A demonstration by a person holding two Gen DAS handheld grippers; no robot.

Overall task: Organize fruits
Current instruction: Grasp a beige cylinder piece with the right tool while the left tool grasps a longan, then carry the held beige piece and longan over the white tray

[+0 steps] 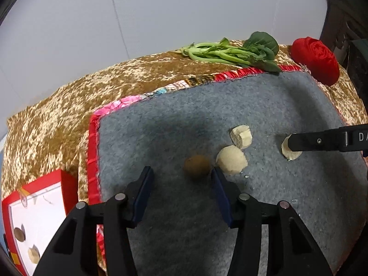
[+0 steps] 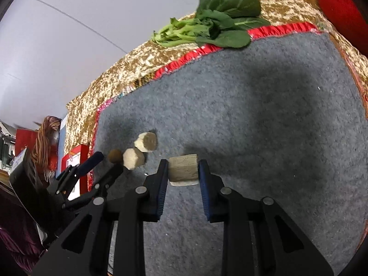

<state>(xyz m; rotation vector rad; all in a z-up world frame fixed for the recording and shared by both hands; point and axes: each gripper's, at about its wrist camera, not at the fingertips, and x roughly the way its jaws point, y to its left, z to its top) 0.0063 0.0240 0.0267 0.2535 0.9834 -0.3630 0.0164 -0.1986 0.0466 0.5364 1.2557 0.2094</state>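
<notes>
Right wrist view shows my right gripper (image 2: 182,172) closed on a pale chunk (image 2: 183,170). Both blue pads touch its flat sides, and the chunk sits on the grey mat (image 2: 253,115), near the mat's front edge. I think I grab it by the flat sides so it does not slip or roll.

In the left wrist view my left gripper (image 1: 181,177) is about half open. The brown ball (image 1: 197,166) lies just past its tips, a bit toward the right pad. The pads do not touch it, so nothing is held there. I think the gap is kept wide so the ball can fit in.

A round pale piece (image 1: 231,159) sits just beside the ball, right by my right pad. It is so near that I could bump it when I close. A notched pale piece (image 1: 241,136) lies a little farther back. All of these sit in the front half of the mat, close together.

Off the mat's left edge there is a red tray (image 1: 69,184) with a white floor. A brown piece (image 1: 19,234) and a pale piece (image 1: 33,255) are already in it, near its front edge. I guess the tray is where the fruits go, so it stays close to my left side.

The greens (image 1: 234,51) lie across the mat's back edge, and a red cloth (image 1: 317,59) sits at the back right corner. They are well apart from my work.
</notes>
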